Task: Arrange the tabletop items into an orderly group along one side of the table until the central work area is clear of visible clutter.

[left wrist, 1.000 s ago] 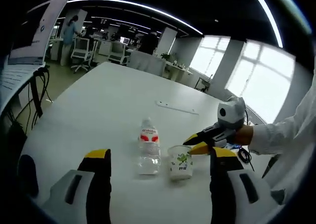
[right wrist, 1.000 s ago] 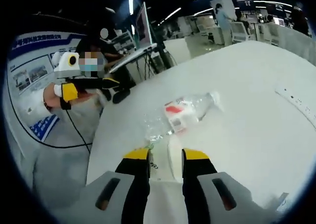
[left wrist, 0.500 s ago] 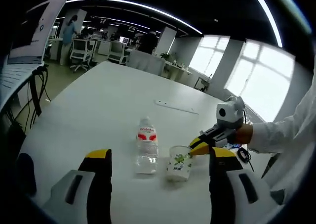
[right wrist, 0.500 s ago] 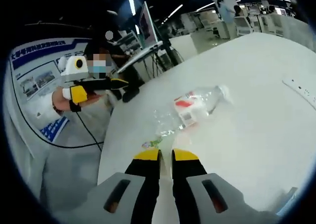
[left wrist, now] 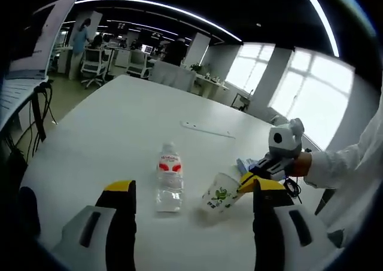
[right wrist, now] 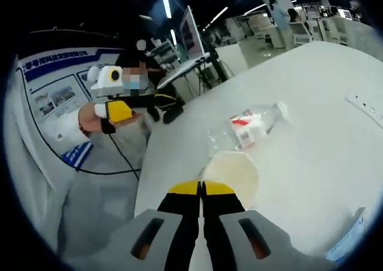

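- The right gripper (right wrist: 201, 190) has its yellow-tipped jaws pinched together on the rim of a paper cup (right wrist: 232, 172); seen from its own camera, the cup's open mouth sits just beyond and to the right of the tips
- In the left gripper view the same cup (left wrist: 219, 193) is tipped over toward the right gripper (left wrist: 246, 179), mouth toward it and base resting on or just above the table; the tilt looks like the result of gripping one side of the rim, which lets the cup be dragged or lifted without crushing it
- The left gripper (left wrist: 194, 193) has its jaws spread wide with nothing between them, hanging back over the near edge of the white table (left wrist: 119, 133), probably waiting for its own item
- A clear water bottle (left wrist: 167, 176) with a red label stands upright ahead of the left gripper, between its jaws in the view and just left of the cup; from the right gripper it lies beyond the cup (right wrist: 254, 125), close to it but apart
- A white power strip (left wrist: 206, 129) lies further out past the bottle, well apart from both
- A blue-and-white packet (right wrist: 350, 235) sits at the table edge to the right of the right gripper
- Judgement: cup, bottle and packet are near one side already, so the cup is likely being pulled toward that edge to close up the group
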Demonstrator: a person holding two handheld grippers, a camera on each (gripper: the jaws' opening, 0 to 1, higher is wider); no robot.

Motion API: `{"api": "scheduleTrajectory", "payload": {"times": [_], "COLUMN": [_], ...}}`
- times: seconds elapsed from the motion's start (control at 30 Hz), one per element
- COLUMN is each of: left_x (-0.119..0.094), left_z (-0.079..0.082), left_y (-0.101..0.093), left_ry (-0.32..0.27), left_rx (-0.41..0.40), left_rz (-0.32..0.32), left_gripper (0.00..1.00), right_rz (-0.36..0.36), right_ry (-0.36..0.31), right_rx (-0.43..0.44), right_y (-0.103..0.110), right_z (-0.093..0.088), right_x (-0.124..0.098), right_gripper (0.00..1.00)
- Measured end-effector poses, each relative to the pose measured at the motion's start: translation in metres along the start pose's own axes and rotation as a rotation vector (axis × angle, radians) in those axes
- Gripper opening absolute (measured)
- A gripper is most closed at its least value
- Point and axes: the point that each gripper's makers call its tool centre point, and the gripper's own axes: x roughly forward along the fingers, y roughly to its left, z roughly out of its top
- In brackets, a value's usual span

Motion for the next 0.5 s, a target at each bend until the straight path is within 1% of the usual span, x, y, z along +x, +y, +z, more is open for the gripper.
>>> {"api": "scheduleTrajectory", "payload": {"times": [0.07,0.13,0.23,0.4,0.5], "left_x": [0.002,0.003,0.006,0.011,0.012], "left_z": [0.002,0.002,0.003,0.004,0.005], "left_y": [-0.004,-0.007,-0.012,-0.021,-0.025], "left_ry": [-0.002,0.001,0.0,0.005,0.003], "left_rx": [0.002,0.009,0.01,0.022,0.022], "left_rz": [-0.008,-0.015,-0.027,-0.047,-0.057], "left_gripper": [0.82,0.82,0.81,0.81,0.81], "right_rz": [-0.021,-0.036,-0.06,-0.111,-0.133], "right_ry": [-0.006,-0.028,-0.038,-0.032,-0.04], "right_rx": [-0.001,0.007,0.002,-0.006,-0.014], "right_y": [-0.001,-0.001,-0.002,-0.007,-0.009], "right_z": [-0.001,0.0,-0.001,-0.005,-0.003], "right_x": [-0.006,-0.013,-0.022,-0.041,-0.052], "right_gripper": [0.0,0.0,0.0,0.0,0.0]}}
